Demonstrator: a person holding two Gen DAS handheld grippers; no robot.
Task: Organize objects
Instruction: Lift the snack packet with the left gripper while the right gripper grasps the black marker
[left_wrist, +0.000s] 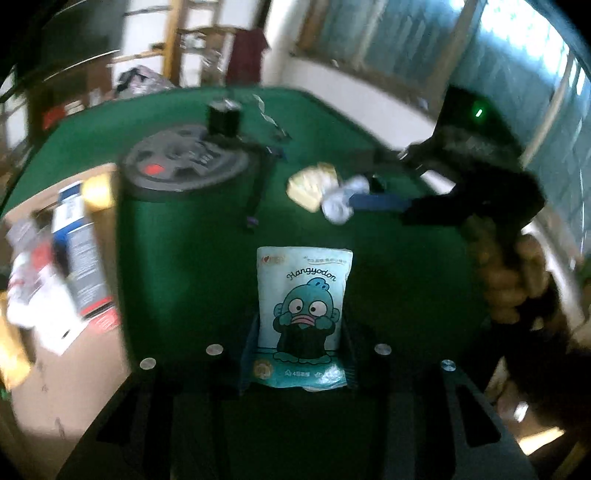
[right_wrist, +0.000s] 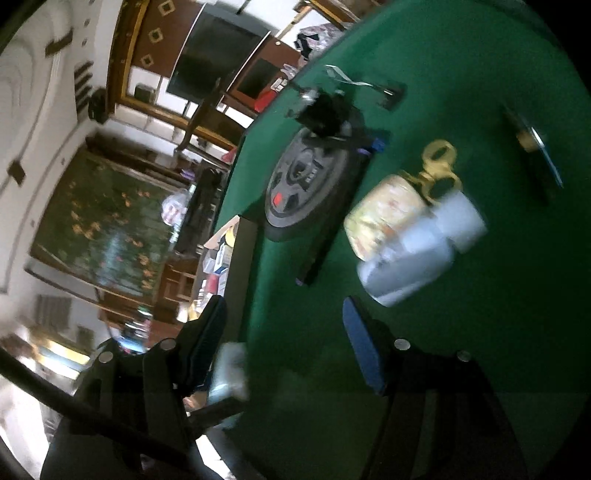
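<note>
My left gripper (left_wrist: 299, 347) is shut on a pale blue Hangyodon tissue pack (left_wrist: 303, 314) and holds it upright above the green table (left_wrist: 177, 258). My right gripper (right_wrist: 284, 332) is open and empty, tilted over the table. Just ahead of it lie a white bottle (right_wrist: 417, 247), a yellowish packet (right_wrist: 384, 214) and gold scissors (right_wrist: 439, 162). In the left wrist view the right gripper (left_wrist: 380, 192) reaches in from the right, beside the white bottle (left_wrist: 341, 201) and the yellowish packet (left_wrist: 312, 182).
A dark weight plate (left_wrist: 181, 162) with a black block (left_wrist: 223, 118) on it lies on the table, with a black strap (left_wrist: 258, 184) beside it. A cardboard box (left_wrist: 55, 295) of packages sits at the left. A dark flat object (right_wrist: 535, 147) lies at far right.
</note>
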